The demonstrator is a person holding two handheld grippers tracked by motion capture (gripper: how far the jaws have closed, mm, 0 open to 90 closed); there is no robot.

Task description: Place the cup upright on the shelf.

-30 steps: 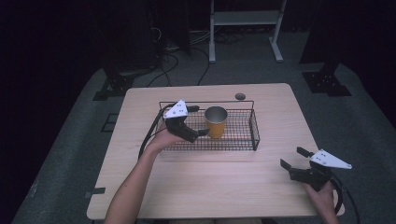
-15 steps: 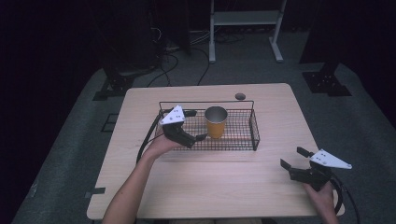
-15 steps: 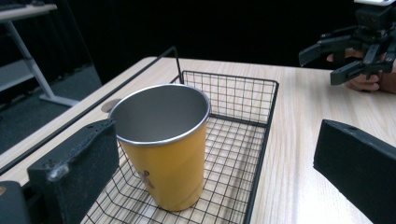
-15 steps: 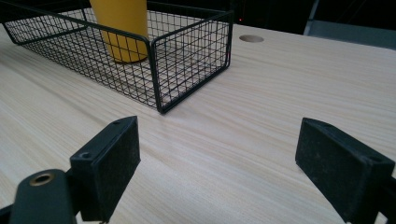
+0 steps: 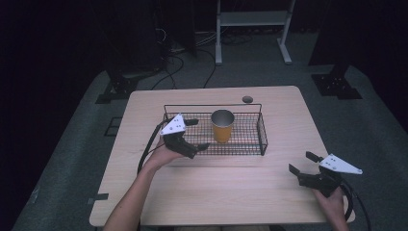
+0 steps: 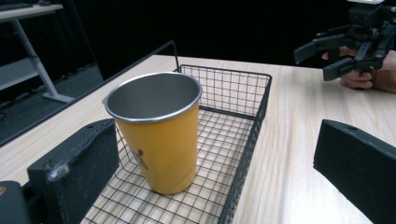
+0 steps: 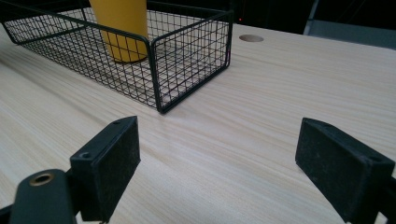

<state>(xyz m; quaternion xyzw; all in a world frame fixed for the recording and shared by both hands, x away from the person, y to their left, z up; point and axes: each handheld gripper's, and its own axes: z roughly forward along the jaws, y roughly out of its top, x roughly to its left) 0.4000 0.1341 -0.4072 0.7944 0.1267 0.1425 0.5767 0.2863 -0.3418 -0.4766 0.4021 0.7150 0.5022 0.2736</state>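
Observation:
A yellow metal cup (image 5: pixel 222 126) stands upright in the middle of a black wire basket (image 5: pixel 250 116) on the wooden table. My left gripper (image 5: pixel 198 134) is open at the basket's left part, just short of the cup and not touching it. In the left gripper view the cup (image 6: pixel 159 140) stands ahead, nearer the left pad (image 6: pixel 77 170). The right pad (image 6: pixel 357 165) hangs over the table outside the basket's front wall (image 6: pixel 250 140). My right gripper (image 5: pixel 299 162) rests open near the table's front right corner, and its pads (image 7: pixel 109 156) hold nothing.
A round cable hole (image 5: pixel 247 99) sits in the table behind the basket. In the right gripper view the basket's corner (image 7: pixel 159 74) is ahead to the left, with bare wood between. Dark floor, cables and stand legs (image 5: pixel 219 57) surround the table.
My left gripper has drawn back from the cup, toward the person and slightly left, still open. The cup, the basket and the right gripper have stayed put.

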